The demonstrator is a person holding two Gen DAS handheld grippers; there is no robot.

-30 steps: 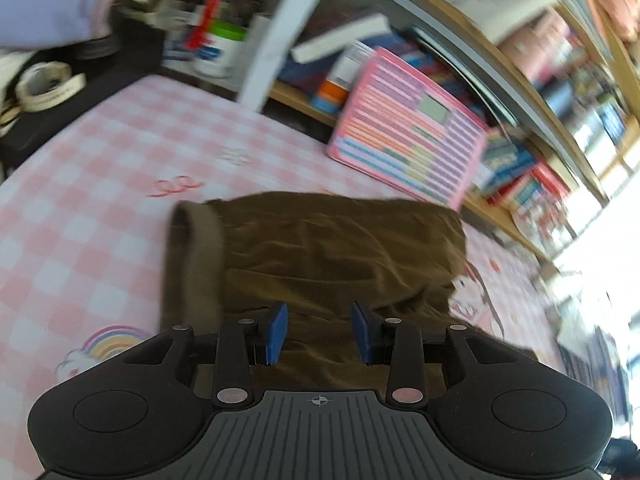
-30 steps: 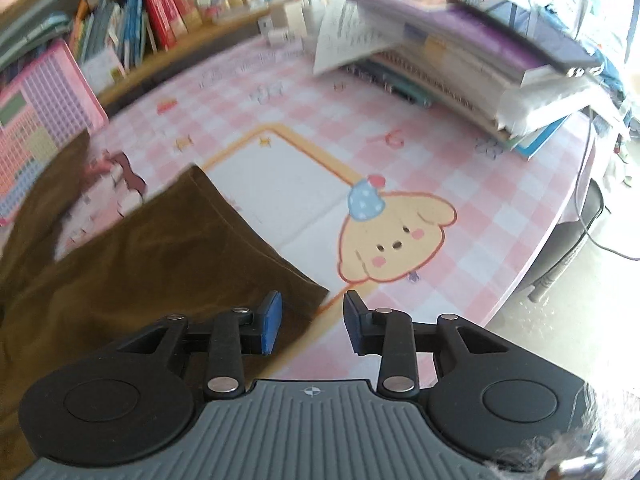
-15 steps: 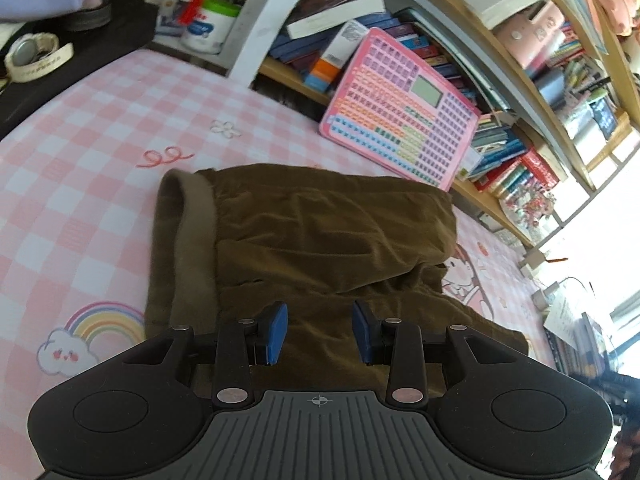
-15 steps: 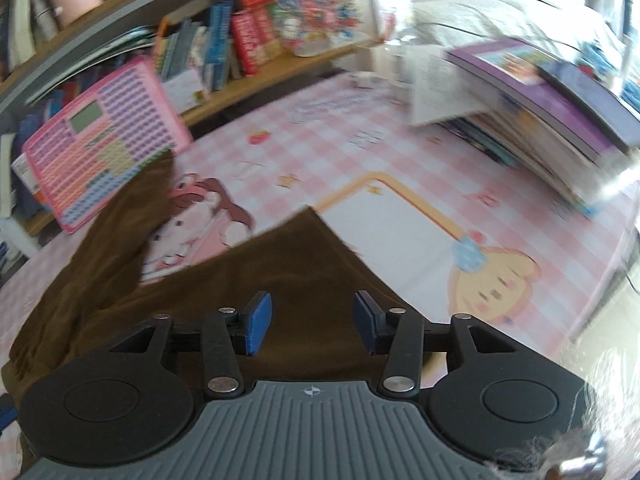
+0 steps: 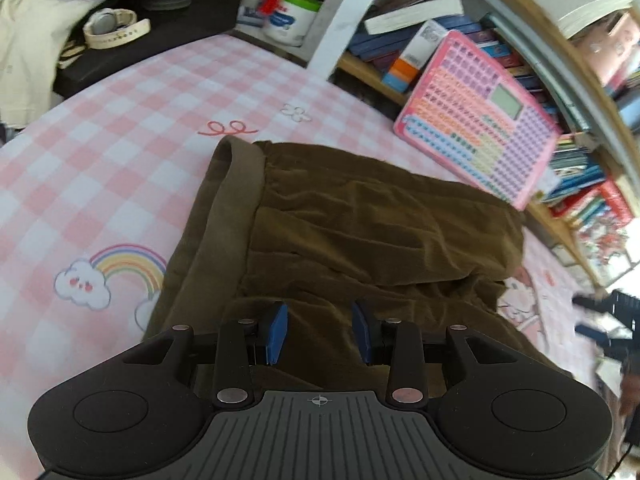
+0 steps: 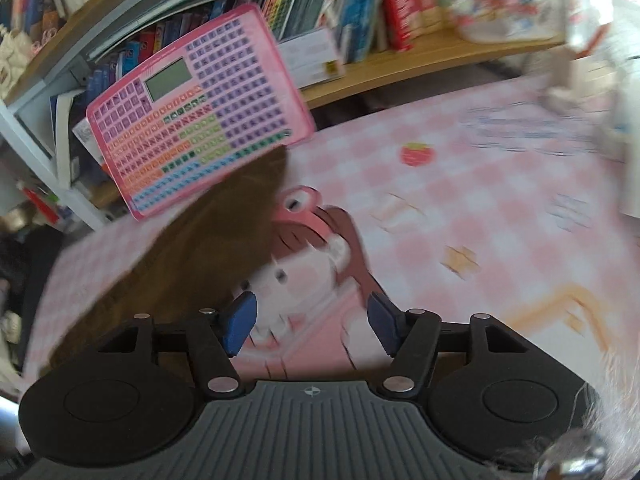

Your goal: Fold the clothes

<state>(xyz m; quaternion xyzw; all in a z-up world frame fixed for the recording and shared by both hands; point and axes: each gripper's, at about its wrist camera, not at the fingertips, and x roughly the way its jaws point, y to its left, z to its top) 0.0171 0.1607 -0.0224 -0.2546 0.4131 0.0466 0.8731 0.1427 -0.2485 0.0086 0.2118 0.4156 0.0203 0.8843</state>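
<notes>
A pair of brown corduroy shorts [image 5: 352, 232] lies spread on the pink checked tablecloth [image 5: 120, 128], waistband [image 5: 224, 216] to the left. My left gripper [image 5: 319, 333] hovers open just above the near edge of the shorts, nothing between its blue pads. In the right wrist view, blurred by motion, a leg of the shorts [image 6: 208, 248] runs to the left of my right gripper [image 6: 312, 328], which stands wide open over a cartoon print on the cloth. The right gripper also shows as a dark blur [image 5: 612, 320] at the right edge of the left wrist view.
A pink toy keyboard tablet [image 5: 480, 120] leans against the bookshelf [image 5: 560, 64] behind the shorts. A white jar with pens [image 5: 288, 20] and a wristwatch [image 5: 112, 32] on a black box sit at the back left. Books and papers crowd the shelf [image 6: 400, 52].
My right gripper has swung left and away from the shorts' leg hem and opened wider. The left gripper has drawn back slightly, showing more of the shorts.
</notes>
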